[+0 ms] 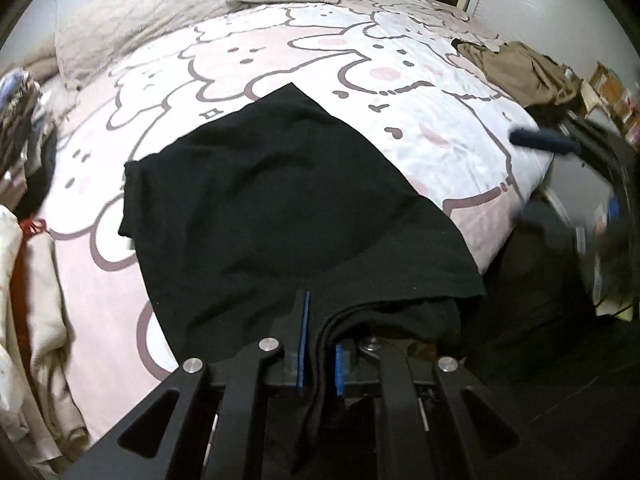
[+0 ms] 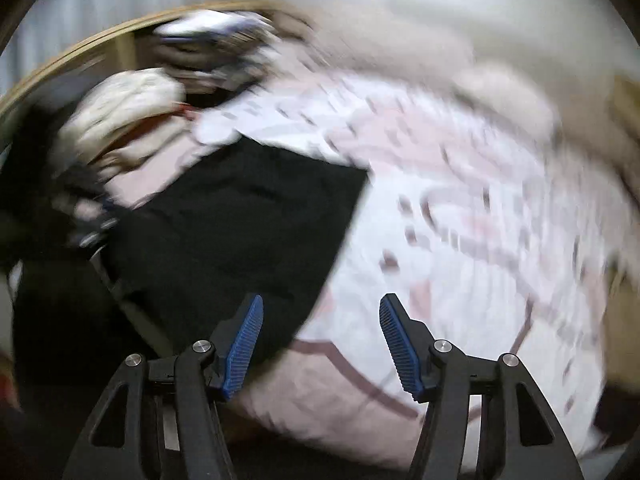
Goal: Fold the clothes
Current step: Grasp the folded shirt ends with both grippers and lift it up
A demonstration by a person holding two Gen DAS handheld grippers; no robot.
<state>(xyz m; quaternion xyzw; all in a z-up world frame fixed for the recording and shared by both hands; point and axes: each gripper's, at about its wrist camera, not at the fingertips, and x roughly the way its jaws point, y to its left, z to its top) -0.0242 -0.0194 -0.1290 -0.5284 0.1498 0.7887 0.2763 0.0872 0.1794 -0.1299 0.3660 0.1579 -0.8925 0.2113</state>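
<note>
- the black garment [image 1: 280, 200] is lying on the bed [image 1: 420, 92], near the near edge, spread mostly flat over the pink and white cartoon cover.
- the left tongs [image 1: 320, 350] are pinching the near edge of this garment; a fold of black cloth is passing between the two blue pads [image 1: 303, 344], which are pressing close on it.
- the right tongs [image 2: 322, 350] are standing spread, with nothing between the blue pads [image 2: 244, 348]; under them only the bed cover and the right border of the garment are showing.
- the right wrist view is very blurred, so small details there are not possible to tell.
- in my judgement the folding is still in an early part: the garment is looking like one wide layer, with a sleeve sticking out at the far left, and no neat packet is showing yet.
- more clothes are waiting: a brown piece [image 1: 516, 72] at the far right of the bed and a mixed pile [image 1: 24, 128] at the left side.
- cream cloth [image 1: 40, 312] is hanging at the near left; whether it belongs to the task i cannot tell.
- what is left, as i am judging it: to fold this garment over and then to take the others.
</note>
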